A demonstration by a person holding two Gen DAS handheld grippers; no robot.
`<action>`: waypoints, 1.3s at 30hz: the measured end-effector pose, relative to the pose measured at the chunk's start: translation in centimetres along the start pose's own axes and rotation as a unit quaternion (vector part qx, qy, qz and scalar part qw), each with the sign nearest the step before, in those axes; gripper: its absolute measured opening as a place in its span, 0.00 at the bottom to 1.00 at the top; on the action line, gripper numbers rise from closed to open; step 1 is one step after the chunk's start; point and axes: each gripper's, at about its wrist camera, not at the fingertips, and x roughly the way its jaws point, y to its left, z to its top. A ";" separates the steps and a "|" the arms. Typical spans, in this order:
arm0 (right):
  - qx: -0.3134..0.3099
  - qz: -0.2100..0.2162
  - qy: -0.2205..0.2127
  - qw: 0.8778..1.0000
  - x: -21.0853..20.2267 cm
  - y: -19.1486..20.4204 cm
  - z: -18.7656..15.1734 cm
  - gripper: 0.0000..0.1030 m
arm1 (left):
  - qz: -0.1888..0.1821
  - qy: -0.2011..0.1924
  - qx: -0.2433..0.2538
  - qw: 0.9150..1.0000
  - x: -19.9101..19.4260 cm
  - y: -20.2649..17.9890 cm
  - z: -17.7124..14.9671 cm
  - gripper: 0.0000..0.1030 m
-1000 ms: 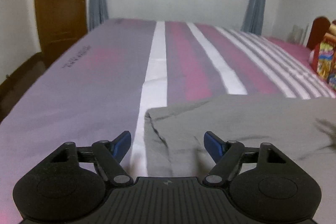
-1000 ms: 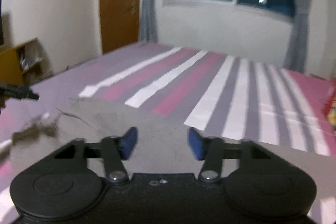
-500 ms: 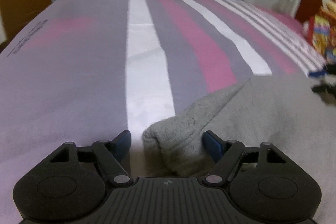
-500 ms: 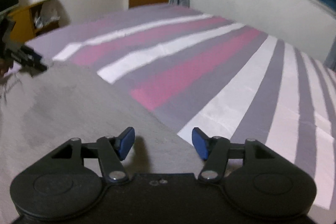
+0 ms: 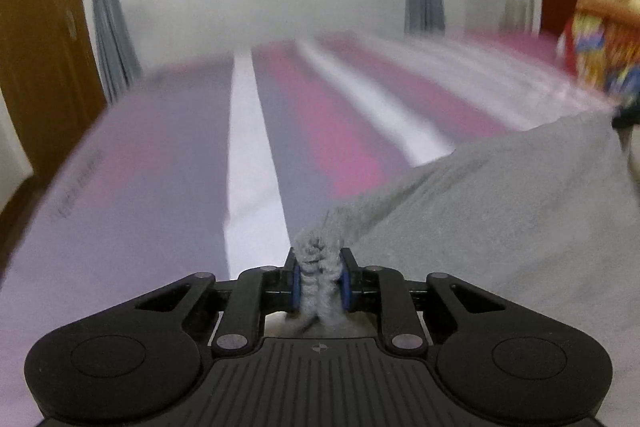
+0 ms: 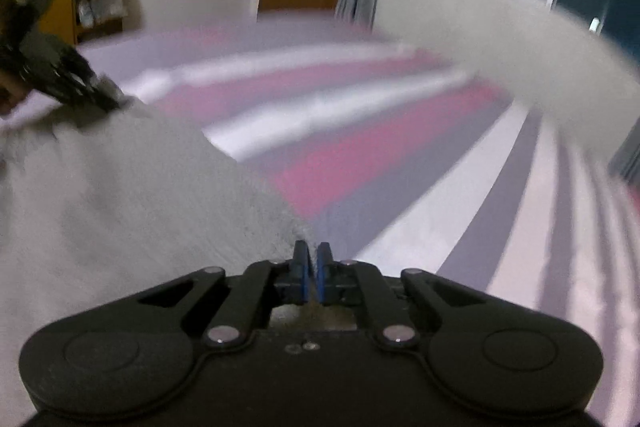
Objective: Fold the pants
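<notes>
Both grippers pinched shut, each at a corner of the pants [image 5: 500,227] on the bed [image 5: 160,187]. Left gripper [image 5: 319,283]: jaws have just closed, a thick bunched wad of grey fabric is clamped between the blue pads [image 5: 296,285], cloth bulging above and below them. Looks like several layers, probably why the jaws stop with a visible gap. Right gripper [image 6: 313,277]: jaws also just closed, pressed nearly together; the pants edge [image 6: 120,207] runs right up to the left pad [image 6: 304,277] and the fabric rises toward it, so I read it as a thin pinch on the edge, though what actually sits between the pads is hard to make out. In the left view the fabric slopes up from the clamp toward the far right, where the other gripper's dark body [image 5: 626,115] sits at the opposite corner; the right view shows the mirror of that, left gripper [image 6: 60,79] at the far end of the cloth. Two-corner hold makes sense: keeps one edge taut so it can be carried over as a unit for a fold. Both views motion-blurred. Rest of the pants lies on the striped sheet near the bed's close edge. Risk, my guess: the right's thin bite could slip under tension.
</notes>
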 end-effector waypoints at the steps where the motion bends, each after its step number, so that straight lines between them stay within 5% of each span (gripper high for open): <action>1: -0.008 -0.009 -0.016 1.000 -2.3 0.5 0.3 0.04 | -0.007 -0.022 -0.008 1.000 -2.1 0.1 0.1 0.18; 7: -0.056 -0.029 -0.066 0.996 -14.9 6.9 -0.6 0.04 | -0.028 -0.100 -0.015 0.994 -13.2 -2.1 -3.5 0.18; 10: -0.061 -0.031 -0.065 0.996 -18.7 10.6 -3.0 0.04 | -0.020 -0.086 -0.003 0.996 -15.9 -4.1 -7.8 0.18; 14: 0.015 -0.022 -0.035 0.999 -19.1 14.5 -8.4 0.06 | -0.014 -0.022 -0.039 0.999 -16.0 -5.9 -13.9 0.20; 18: 0.114 -0.016 0.055 0.992 -15.8 15.7 -13.0 0.23 | 0.018 0.015 -0.076 0.997 -16.5 -7.3 -18.7 0.33; 19: 0.138 -0.021 0.059 0.989 -15.9 15.4 -13.6 0.23 | 0.021 0.008 -0.094 0.995 -17.2 -7.1 -19.2 0.37; 21: 0.192 -0.026 0.035 0.980 -18.2 14.7 -14.5 0.25 | 0.040 0.013 -0.127 0.991 -18.6 -6.2 -19.7 0.65; 22: 0.220 -0.023 0.024 0.975 -19.6 14.2 -14.8 0.25 | 0.046 0.003 -0.143 0.989 -19.4 -5.8 -20.1 0.67; 25: 0.270 -0.024 0.001 0.963 -21.5 13.1 -14.9 0.39 | -0.003 -0.027 -0.255 0.966 -21.5 -4.1 -21.0 0.67; 27: 0.315 -0.015 -0.003 0.949 -21.1 11.9 -15.0 0.51 | -0.062 -0.042 -0.337 0.938 -21.2 -3.2 -21.4 0.67; 30: 0.403 0.000 -0.004 0.915 -18.7 10.6 -15.8 0.51 | -0.114 -0.029 -0.418 0.901 -19.0 -3.2 -22.0 0.67; 34: 0.497 -0.001 0.019 0.868 -15.7 8.6 -18.1 0.50 | -0.111 0.016 -0.456 0.883 -15.9 -3.7 -22.7 0.54; 35: 0.521 0.001 0.028 0.853 -15.0 8.1 -18.8 0.50 | -0.114 0.020 -0.465 0.878 -15.5 -3.5 -22.8 0.44; 36: 0.548 0.010 0.029 0.836 -14.3 7.5 -19.8 0.49 | -0.112 0.022 -0.471 0.875 -15.2 -3.3 -22.8 0.35; 39: 0.591 0.019 0.012 0.807 -13.8 6.4 -21.6 0.39 | -0.115 0.014 -0.478 0.871 -15.1 -3.8 -23.1 0.29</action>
